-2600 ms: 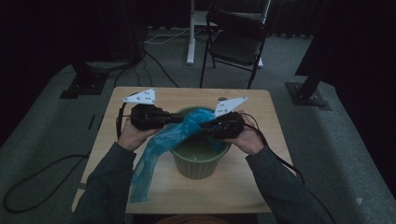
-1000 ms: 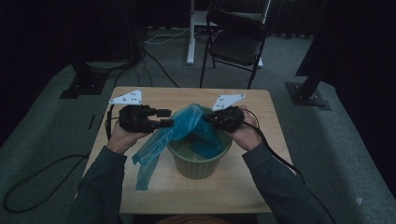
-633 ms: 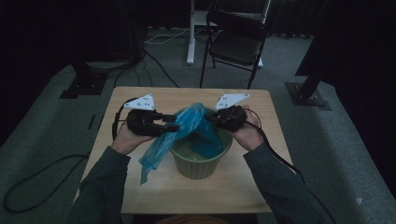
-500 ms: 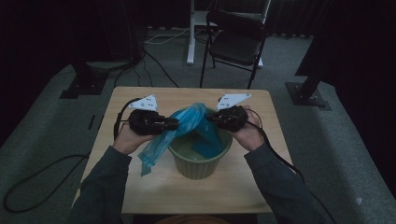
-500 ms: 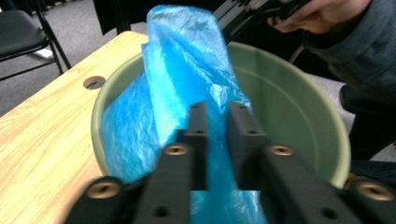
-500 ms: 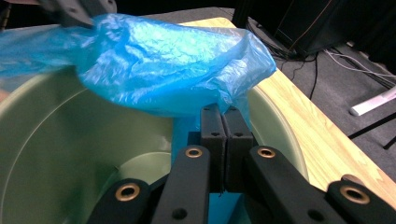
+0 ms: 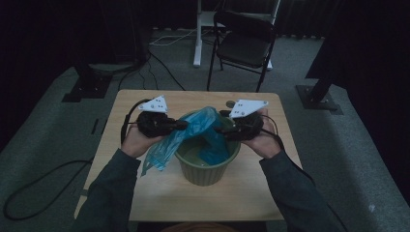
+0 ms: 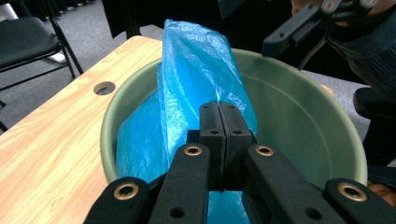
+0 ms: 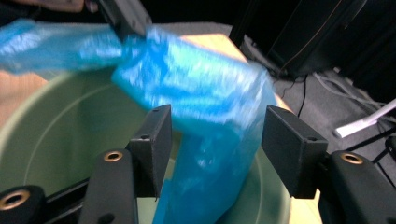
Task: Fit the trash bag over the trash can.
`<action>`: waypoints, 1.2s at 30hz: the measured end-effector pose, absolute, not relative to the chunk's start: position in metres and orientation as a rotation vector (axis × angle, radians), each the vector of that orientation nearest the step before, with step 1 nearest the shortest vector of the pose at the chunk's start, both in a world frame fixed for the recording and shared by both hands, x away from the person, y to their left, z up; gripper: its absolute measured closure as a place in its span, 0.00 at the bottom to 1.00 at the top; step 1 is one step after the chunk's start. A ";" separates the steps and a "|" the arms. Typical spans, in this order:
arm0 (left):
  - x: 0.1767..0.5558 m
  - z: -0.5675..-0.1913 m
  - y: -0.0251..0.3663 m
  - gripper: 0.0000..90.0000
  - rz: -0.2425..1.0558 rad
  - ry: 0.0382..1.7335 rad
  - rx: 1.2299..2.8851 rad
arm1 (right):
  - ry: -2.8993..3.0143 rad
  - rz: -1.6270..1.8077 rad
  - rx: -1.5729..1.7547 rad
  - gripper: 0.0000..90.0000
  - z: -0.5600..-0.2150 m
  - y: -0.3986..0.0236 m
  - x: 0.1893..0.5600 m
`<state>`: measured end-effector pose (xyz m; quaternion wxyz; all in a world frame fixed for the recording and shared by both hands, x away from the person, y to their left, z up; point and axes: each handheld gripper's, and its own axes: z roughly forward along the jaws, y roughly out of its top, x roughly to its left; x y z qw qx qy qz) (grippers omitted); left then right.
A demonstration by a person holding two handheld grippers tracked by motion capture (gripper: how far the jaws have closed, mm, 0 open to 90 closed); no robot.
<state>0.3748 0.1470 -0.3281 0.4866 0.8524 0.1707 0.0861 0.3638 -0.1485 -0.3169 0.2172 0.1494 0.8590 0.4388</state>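
At the left of the high view, the left hand-held gripper (image 7: 183, 124) sits above the bench (image 7: 121, 193), its jaws pointing toward the middle. In the left gripper view its two black jaws are pressed together, having just been closing, and a fold of the blue plastic bag (image 8: 196, 79) is pinched between them. From that pinch one length of the bag trails down over the near-left rim of the green bucket (image 7: 207, 175) and hangs outside it toward the bench (the loose end lies beside the person's left forearm). The rest of the bag arches up over the bucket's mouth and drops inside it.

The bucket stands upright at the middle of the bench, between the two hands.

To the right, the right hand-held gripper (image 7: 220, 129) points in over the bucket's far-right rim. In the right gripper view its jaws stand apart, having just been opening; the blue bag (image 9: 210, 107) hangs between the pads, and neither pad presses on it.
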 end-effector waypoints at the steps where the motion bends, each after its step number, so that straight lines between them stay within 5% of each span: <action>1: 0.375 -0.328 0.147 0.99 0.210 0.415 2.074 | 2.379 1.215 0.414 0.47 -0.317 -0.149 0.364; 11: 0.369 -0.323 0.128 0.99 0.176 0.312 2.093 | 2.445 1.186 0.188 0.48 -0.324 -0.114 0.362; 15: 0.369 -0.321 0.127 0.99 0.176 0.307 2.076 | 2.490 1.156 0.142 0.77 -0.326 -0.110 0.362; 19: 0.369 -0.318 0.137 0.89 0.172 0.317 2.019 | 2.486 1.185 0.233 0.93 -0.323 -0.116 0.366; 29: 0.371 -0.319 0.179 0.71 0.150 0.425 1.934 | 2.454 1.262 0.411 0.98 -0.320 -0.138 0.375; 36: 0.375 -0.328 0.170 0.56 0.064 0.423 1.954 | 2.449 1.290 0.425 0.98 -0.321 -0.136 0.376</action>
